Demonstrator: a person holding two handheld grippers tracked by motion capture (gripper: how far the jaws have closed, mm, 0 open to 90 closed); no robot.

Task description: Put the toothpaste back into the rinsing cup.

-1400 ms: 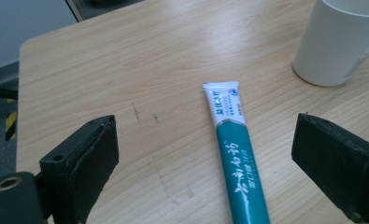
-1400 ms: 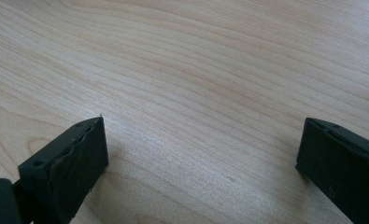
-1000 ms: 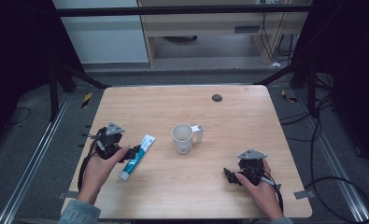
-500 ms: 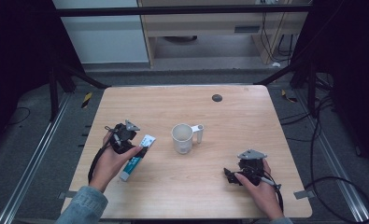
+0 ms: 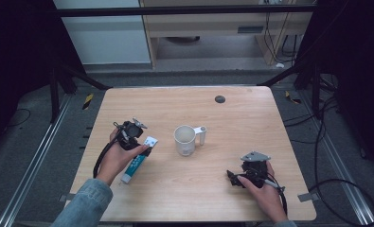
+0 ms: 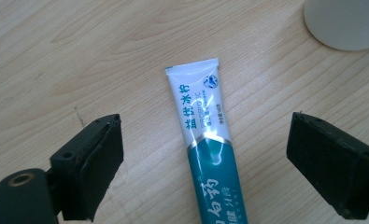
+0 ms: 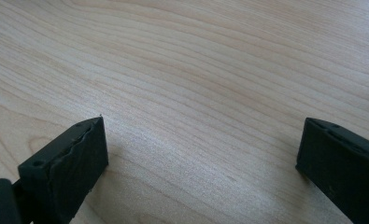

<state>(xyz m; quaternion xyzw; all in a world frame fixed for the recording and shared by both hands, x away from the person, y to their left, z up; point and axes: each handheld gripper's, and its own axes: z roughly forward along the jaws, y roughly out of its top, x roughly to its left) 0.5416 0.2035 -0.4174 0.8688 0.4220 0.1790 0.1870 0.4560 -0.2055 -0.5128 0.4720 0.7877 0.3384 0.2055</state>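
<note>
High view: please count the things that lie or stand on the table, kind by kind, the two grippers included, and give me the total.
Toothpaste tube: 1
White mug: 1
Small dark round disc near the far edge of the table: 1
Hand-held grippers: 2, the left gripper over the tube and the right gripper near the front edge
Total: 5

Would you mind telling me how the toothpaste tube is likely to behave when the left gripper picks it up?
The toothpaste tube lies flat, with its crimped end towards the mug, so it probably won't roll. Its glossy skin may be slippery between the pads. It looks soft, so it would likely dent and droop if held near one end by the open left gripper.
</note>
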